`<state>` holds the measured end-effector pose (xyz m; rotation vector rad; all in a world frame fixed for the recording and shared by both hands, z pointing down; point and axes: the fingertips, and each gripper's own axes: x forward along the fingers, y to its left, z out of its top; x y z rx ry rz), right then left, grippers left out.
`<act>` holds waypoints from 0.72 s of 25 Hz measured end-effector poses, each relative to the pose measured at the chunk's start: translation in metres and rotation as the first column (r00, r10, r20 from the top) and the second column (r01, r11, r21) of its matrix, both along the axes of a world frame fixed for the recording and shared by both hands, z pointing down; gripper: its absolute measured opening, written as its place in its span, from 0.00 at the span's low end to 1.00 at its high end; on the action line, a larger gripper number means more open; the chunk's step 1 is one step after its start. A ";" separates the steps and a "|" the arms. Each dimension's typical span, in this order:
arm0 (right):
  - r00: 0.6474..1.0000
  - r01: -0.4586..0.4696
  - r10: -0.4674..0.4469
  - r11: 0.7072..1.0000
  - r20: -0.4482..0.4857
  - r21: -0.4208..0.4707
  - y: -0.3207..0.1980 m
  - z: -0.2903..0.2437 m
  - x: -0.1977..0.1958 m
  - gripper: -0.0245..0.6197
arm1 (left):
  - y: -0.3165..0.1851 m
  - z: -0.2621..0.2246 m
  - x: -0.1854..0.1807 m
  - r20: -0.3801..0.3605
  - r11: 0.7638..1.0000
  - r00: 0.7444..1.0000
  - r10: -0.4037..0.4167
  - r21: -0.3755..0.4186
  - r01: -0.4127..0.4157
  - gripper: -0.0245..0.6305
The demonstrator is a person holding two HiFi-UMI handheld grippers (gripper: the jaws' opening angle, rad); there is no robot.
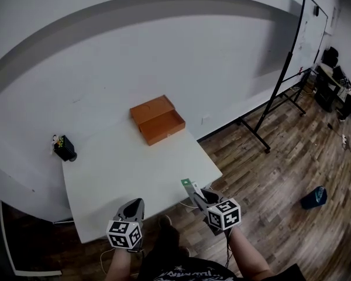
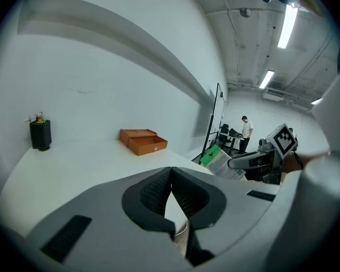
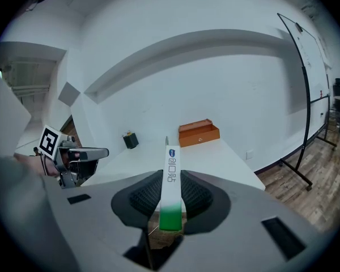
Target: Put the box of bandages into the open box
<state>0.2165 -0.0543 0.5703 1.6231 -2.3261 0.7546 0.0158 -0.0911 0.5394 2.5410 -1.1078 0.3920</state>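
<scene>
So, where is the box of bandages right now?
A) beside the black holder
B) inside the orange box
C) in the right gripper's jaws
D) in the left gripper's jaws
C: the right gripper is shut on the box of bandages, far from the orange box.

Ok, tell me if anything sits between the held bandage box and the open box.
Nothing visible. The right gripper holds the box of bandages at the near edge of the table; only its bare top lies before the open box. The black holder stands far left.
</scene>
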 end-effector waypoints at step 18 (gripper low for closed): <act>0.949 0.147 -0.140 0.989 -0.284 0.002 -0.242 -0.011 0.024 0.21 | -0.213 0.005 0.007 -0.028 1.000 0.999 -0.024 0.010 0.025 0.07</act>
